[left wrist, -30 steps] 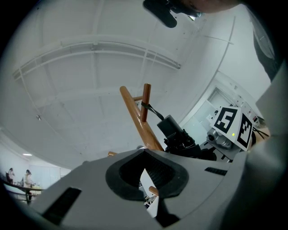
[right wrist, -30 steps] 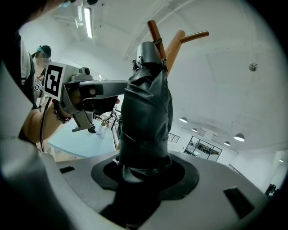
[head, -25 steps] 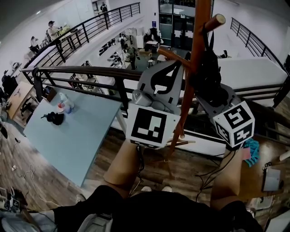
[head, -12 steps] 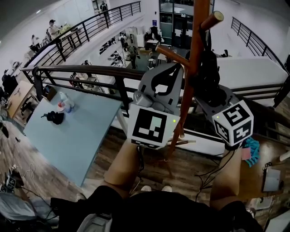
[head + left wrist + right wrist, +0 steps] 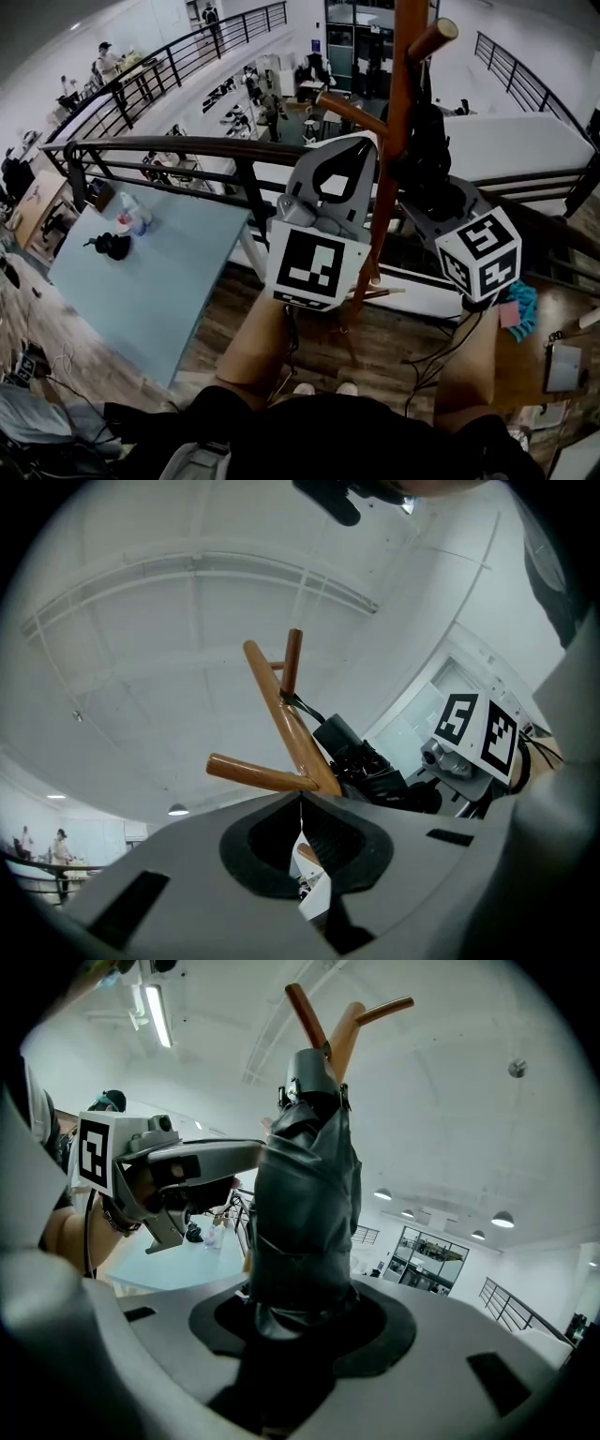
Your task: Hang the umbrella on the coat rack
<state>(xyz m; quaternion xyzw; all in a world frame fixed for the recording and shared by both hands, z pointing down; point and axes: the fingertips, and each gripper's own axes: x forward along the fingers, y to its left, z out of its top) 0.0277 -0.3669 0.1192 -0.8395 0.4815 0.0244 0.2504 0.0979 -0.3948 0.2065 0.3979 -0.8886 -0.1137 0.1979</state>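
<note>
The wooden coat rack (image 5: 392, 141) rises in the middle of the head view, with one peg (image 5: 433, 39) angled up to the right and another (image 5: 347, 110) to the left. A folded black umbrella (image 5: 427, 141) stands close against the pole, just right of it, its thin strap running up toward the right peg. My right gripper (image 5: 436, 192) is shut on the umbrella's lower part (image 5: 305, 1213), whose top lies by the rack's fork (image 5: 328, 1026). My left gripper (image 5: 361, 141) stands just left of the pole, its jaws meeting at the tips (image 5: 300, 799) with nothing held. The rack (image 5: 291, 733) rises just beyond them.
A dark metal railing (image 5: 187, 148) runs behind the rack, with a lower floor beyond it. A pale blue table (image 5: 150, 281) at the left carries a bottle (image 5: 134, 216) and a black object (image 5: 112, 246). A teal cloth (image 5: 520, 309) lies at the right.
</note>
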